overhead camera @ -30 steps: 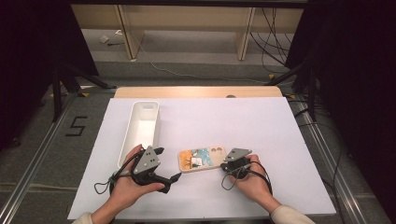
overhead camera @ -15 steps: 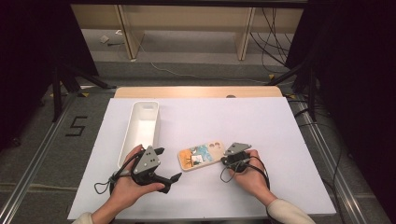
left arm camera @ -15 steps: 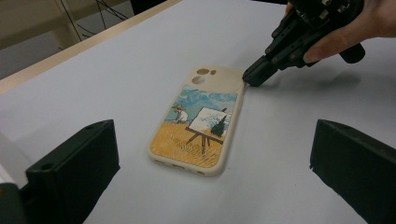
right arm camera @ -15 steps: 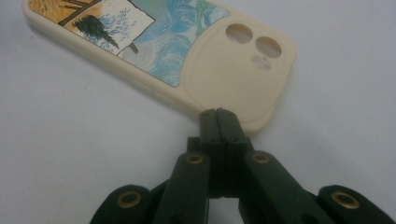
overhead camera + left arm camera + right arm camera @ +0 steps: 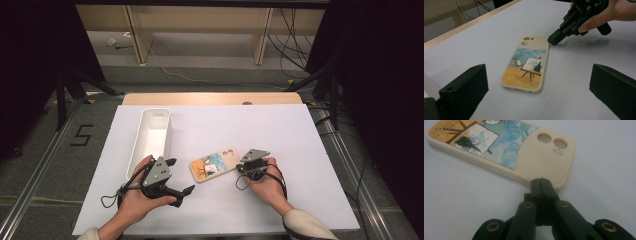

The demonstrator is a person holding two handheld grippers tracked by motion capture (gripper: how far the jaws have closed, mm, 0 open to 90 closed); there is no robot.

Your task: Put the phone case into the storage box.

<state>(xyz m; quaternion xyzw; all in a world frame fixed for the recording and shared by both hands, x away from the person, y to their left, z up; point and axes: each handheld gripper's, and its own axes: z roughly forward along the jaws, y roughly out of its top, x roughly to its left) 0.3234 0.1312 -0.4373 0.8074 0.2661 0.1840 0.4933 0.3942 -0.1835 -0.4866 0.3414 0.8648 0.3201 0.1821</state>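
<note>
Lying flat on the white bench (image 5: pixel 300 150), the cream phone case (image 5: pixel 216 164) bears a painted wheatfield scene; the right hand-held gripper (image 5: pixel 541 182), jaws closed and empty, touches its camera-end edge, while the left hand-held gripper (image 5: pixel 181 176) stands wide open, empty.

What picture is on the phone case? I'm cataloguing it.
A painter at an easel in a golden field under blue sky, on the cream phone case; left gripper view.

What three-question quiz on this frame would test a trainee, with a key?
1. True or false: the right gripper has its jaws shut, tips at the phone case edge.
2. Which end of the case do those tips meet: A camera-cutout end, B opposite end?
3. How do the left gripper jaws stand?

Key: 1 true. 2 A. 3 Wide open, either side of the case, not touching it; the white bin lies beside that hand.
</note>
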